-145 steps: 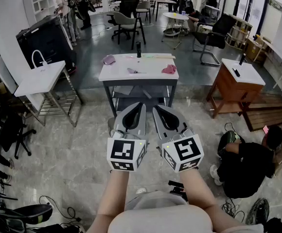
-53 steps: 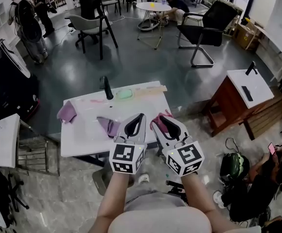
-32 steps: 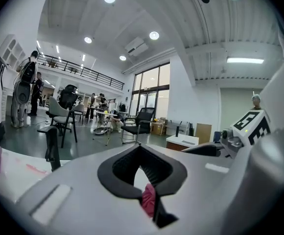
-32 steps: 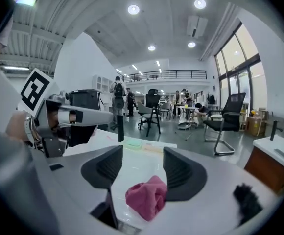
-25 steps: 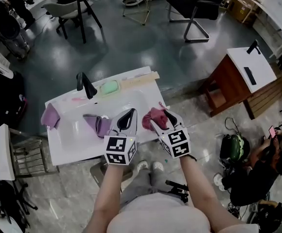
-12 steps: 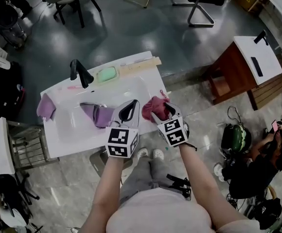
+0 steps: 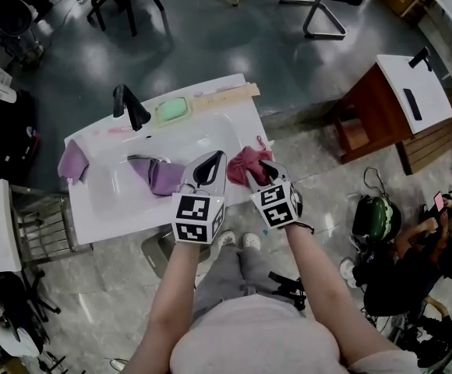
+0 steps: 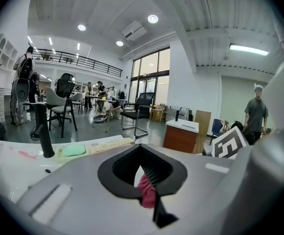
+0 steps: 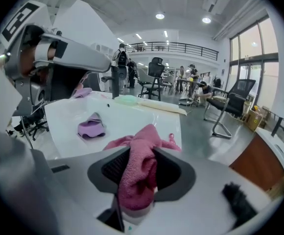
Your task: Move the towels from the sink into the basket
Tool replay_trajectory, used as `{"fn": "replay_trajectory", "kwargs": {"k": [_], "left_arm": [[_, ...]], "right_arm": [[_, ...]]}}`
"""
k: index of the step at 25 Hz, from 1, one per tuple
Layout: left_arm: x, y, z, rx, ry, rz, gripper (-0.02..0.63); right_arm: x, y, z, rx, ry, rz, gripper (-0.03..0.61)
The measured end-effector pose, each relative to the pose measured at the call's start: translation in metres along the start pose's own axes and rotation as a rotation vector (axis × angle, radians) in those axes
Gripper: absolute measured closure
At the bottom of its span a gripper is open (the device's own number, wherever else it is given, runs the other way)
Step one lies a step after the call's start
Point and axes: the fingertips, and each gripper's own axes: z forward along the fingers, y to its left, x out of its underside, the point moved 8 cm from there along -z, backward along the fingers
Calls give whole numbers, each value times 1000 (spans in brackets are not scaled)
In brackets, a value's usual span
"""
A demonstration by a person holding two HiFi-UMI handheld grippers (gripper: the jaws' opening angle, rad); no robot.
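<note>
- Right gripper (image 9: 138, 161): the jaws have just been closing, and a raised fold of the pink towel (image 7: 244, 164) is pinched between them.
- The pink towel is found on the right rim of the sink (image 7: 210, 135), bunched up, with no clear long axis.
- It is judged light, soft and limp; a thick fold is best taken.
- Left gripper (image 7: 217, 160): closed on nothing, beside the purple towel (image 7: 164, 176) in the basin.

Green pad (image 7: 171, 110) up at eleven o'clock, and a pale wooden strip (image 7: 227, 94) lies just beside it at twelve. Over at two, a brown cabinet (image 7: 362, 127) with a white top. A person in black (image 7: 425, 248) sits on the floor at four, and there's a metal rack (image 7: 47, 228) at eight.
</note>
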Motion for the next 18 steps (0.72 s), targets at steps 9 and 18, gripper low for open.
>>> {"fn": "replay_trajectory", "kwargs": {"k": [9, 18], "left_arm": [[-3, -10, -7, -34, 0, -5, 609], [-16, -22, -25, -100, -43, -11, 609]], "right_arm": [[-5, -5, -12, -9, -8, 147, 492], [-27, -9, -43, -57, -92, 102, 492]]}}
